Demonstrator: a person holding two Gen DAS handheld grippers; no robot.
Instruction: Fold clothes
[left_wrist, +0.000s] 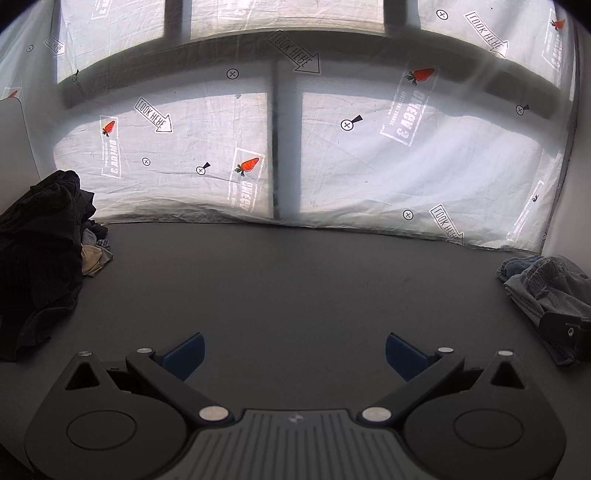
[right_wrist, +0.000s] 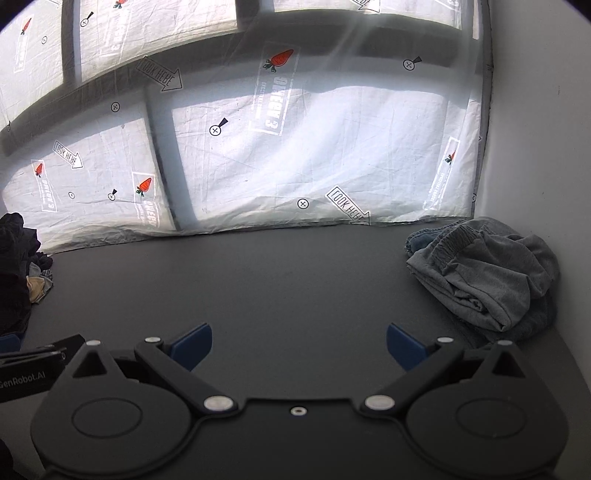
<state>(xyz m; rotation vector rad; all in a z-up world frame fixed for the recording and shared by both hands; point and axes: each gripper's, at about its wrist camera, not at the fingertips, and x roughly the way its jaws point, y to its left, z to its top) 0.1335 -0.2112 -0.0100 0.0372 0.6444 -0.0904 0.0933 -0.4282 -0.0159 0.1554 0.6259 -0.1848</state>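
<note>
Left claw (left_wrist: 293, 356): spread, empty
Right claw (right_wrist: 299, 347): spread, empty
Desk's left edge: dark clothes heap (left_wrist: 40, 236)
Desk's right edge: folded grey fabric shorts (right_wrist: 487, 277)

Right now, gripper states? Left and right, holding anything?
Left gripper: open wide, nothing between the jaws, over bare grey table.
Right gripper: open wide, empty; the grey garment lies apart, to its right.

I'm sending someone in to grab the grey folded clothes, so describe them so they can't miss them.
Start at the dark table below the printed white sheet and go to its right end by the plain wall. The grey folded clothes lie there, elastic waistband showing, unlike the black heap at the left end.
</note>
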